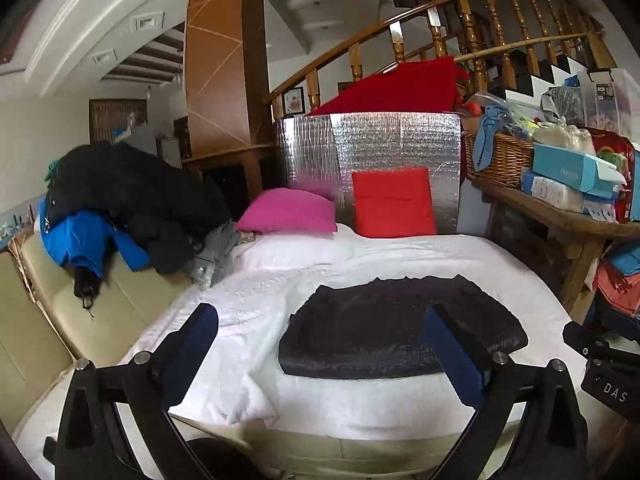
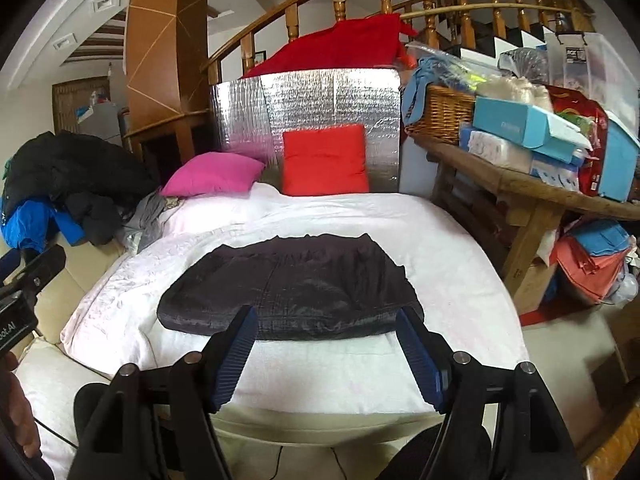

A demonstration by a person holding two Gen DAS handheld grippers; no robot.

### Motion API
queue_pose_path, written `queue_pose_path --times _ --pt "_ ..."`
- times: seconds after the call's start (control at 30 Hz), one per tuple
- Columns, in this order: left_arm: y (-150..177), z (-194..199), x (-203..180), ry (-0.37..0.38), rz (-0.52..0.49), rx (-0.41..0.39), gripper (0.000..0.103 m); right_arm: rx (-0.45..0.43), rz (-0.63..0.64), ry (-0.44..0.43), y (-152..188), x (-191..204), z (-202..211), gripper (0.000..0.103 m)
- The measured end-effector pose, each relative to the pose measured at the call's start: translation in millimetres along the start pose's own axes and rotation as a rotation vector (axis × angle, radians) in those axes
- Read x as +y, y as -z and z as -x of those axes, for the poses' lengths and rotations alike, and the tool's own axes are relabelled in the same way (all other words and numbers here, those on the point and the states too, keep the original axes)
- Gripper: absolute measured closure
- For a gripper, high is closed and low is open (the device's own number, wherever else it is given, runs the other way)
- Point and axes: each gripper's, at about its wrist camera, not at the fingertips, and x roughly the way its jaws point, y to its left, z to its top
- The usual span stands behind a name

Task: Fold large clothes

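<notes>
A dark, folded garment (image 1: 400, 330) lies flat on the white cloth covering the sofa (image 1: 280, 280). It also shows in the right wrist view (image 2: 296, 288). My left gripper (image 1: 320, 316) is open and empty, held above the sofa's front edge, with the garment between and beyond its fingers. My right gripper (image 2: 324, 314) is open and empty, its fingertips just at the near edge of the garment. The right gripper's body shows at the right edge of the left wrist view (image 1: 608, 368).
A heap of dark and blue clothes (image 1: 120, 208) sits on the sofa's left end. A pink pillow (image 1: 290, 212) and a red pillow (image 1: 394, 202) lean at the back against a silver foil panel (image 1: 372, 148). A cluttered wooden table (image 2: 532, 200) stands at the right.
</notes>
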Motion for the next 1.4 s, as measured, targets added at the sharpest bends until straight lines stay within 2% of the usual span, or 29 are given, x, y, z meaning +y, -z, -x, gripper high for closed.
queue_pose_path --times 0.23,0.43,1.4 --pt "-3 15 0 -0.004 -0.006 0.014 0.0 -0.014 -0.023 -0.005 -2 -1 22 0.028" --pt "-4 27 4 -0.028 -0.001 -0.013 0.0 -0.028 -0.021 -0.009 -2 8 32 0.028" --pt "2 25 22 -0.038 0.013 0.016 0.0 -0.011 -0.007 -0.017 2 32 29 0.028"
